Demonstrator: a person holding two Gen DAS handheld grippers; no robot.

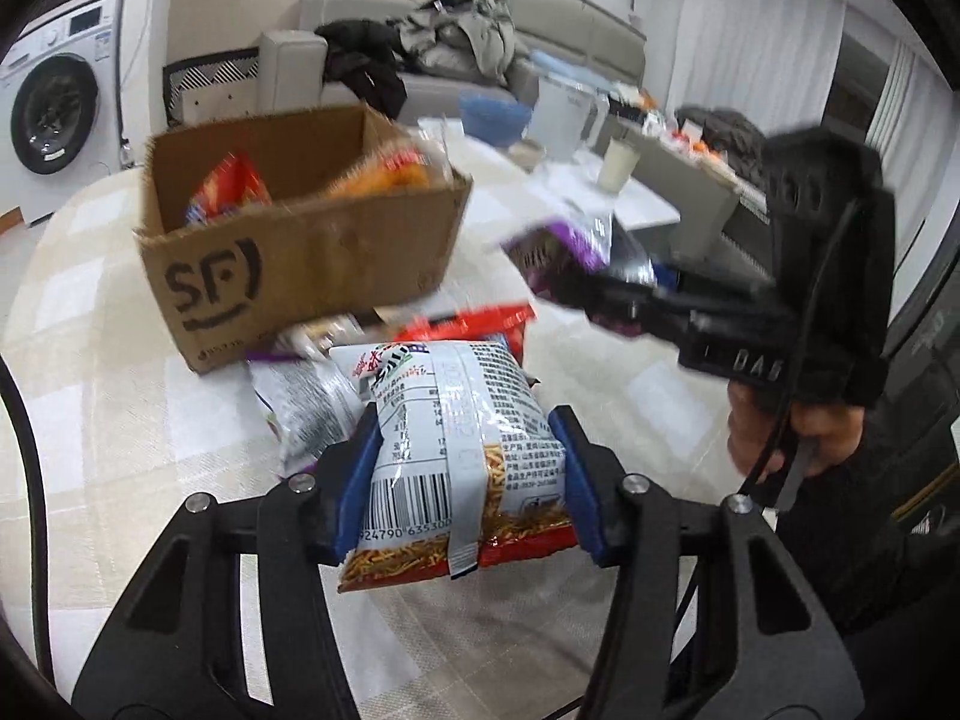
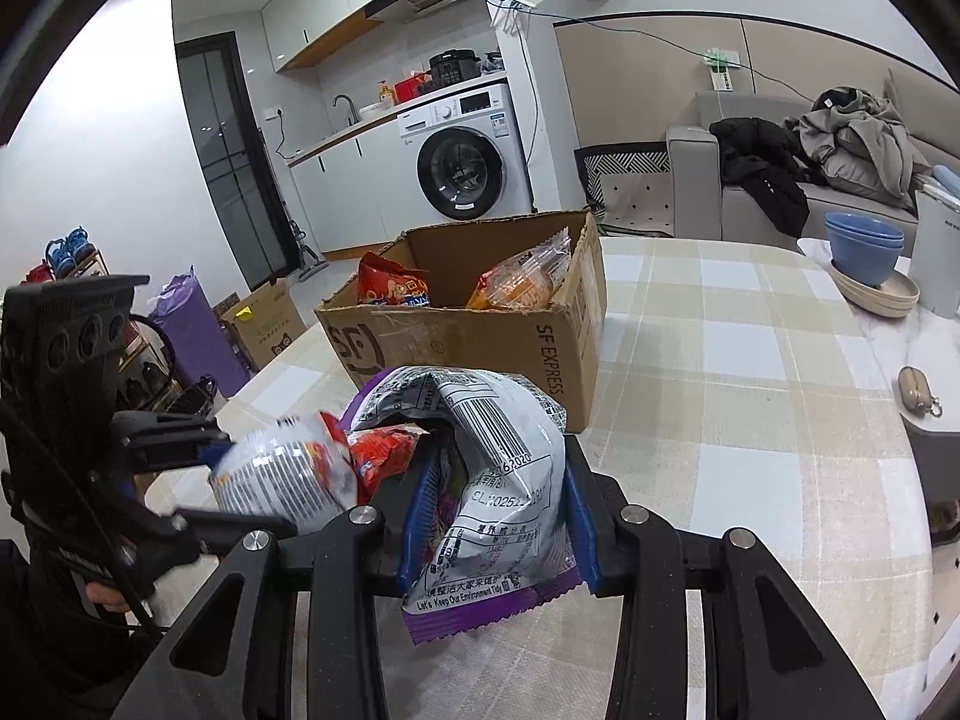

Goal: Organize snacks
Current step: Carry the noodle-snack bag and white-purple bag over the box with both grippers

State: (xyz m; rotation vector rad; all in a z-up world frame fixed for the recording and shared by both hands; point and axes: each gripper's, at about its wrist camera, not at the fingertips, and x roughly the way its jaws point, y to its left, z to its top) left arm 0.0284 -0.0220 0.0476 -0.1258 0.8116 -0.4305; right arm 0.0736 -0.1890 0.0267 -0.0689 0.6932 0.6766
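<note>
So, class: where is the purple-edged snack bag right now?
The purple-edged snack bag is clamped in the right gripper, above the checked tablecloth, just before the cardboard box.

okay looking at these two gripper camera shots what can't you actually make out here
- Left wrist view: the packets on the table behind the noodle snack bag in the left gripper are largely covered by it.
- Left wrist view: the purple bag in the right gripper is motion-blurred, print unreadable.
- Both views: the cardboard box walls hide its floor and the lower part of the packets inside.
</note>
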